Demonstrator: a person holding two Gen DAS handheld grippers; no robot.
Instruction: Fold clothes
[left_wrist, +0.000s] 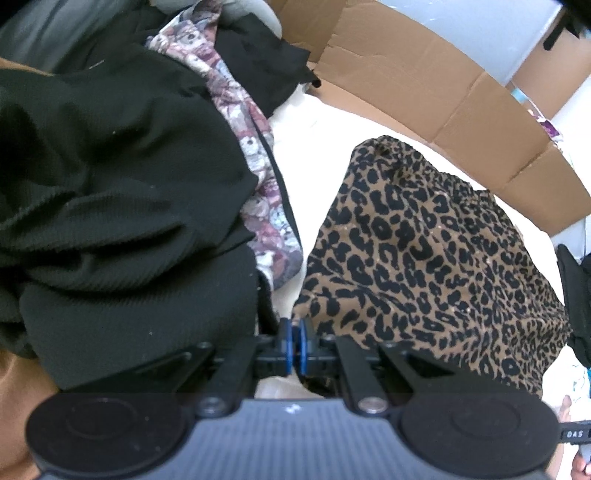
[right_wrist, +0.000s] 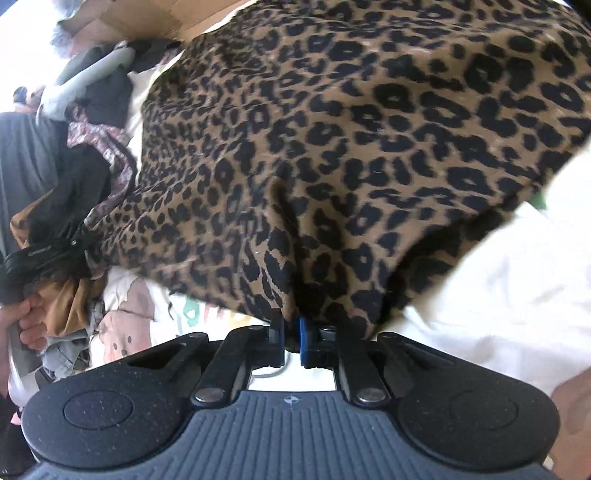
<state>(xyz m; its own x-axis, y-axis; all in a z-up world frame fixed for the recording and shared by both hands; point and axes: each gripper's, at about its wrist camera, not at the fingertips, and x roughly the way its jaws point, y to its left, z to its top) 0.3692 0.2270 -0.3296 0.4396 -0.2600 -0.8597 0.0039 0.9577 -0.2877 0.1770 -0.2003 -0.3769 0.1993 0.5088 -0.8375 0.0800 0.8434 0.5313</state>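
Observation:
A brown leopard-print garment (left_wrist: 424, 258) lies spread on a white sheet (left_wrist: 317, 147). In the left wrist view my left gripper (left_wrist: 294, 328) has its blue pads together at the garment's near left corner, and the cloth's edge runs into them. The right wrist view is filled by the same garment (right_wrist: 332, 129). Its folds gather into my right gripper (right_wrist: 291, 328), whose jaws are shut on the near edge. At the left of that view the cloth stretches to the left gripper (right_wrist: 79, 240), held by a hand (right_wrist: 26, 317).
A heap of clothes lies to the left: a black ribbed garment (left_wrist: 110, 221) and a floral cloth (left_wrist: 255, 147). A flattened cardboard box (left_wrist: 443, 92) lines the far side. A pale printed cloth with a pink animal (right_wrist: 125, 325) lies near the front.

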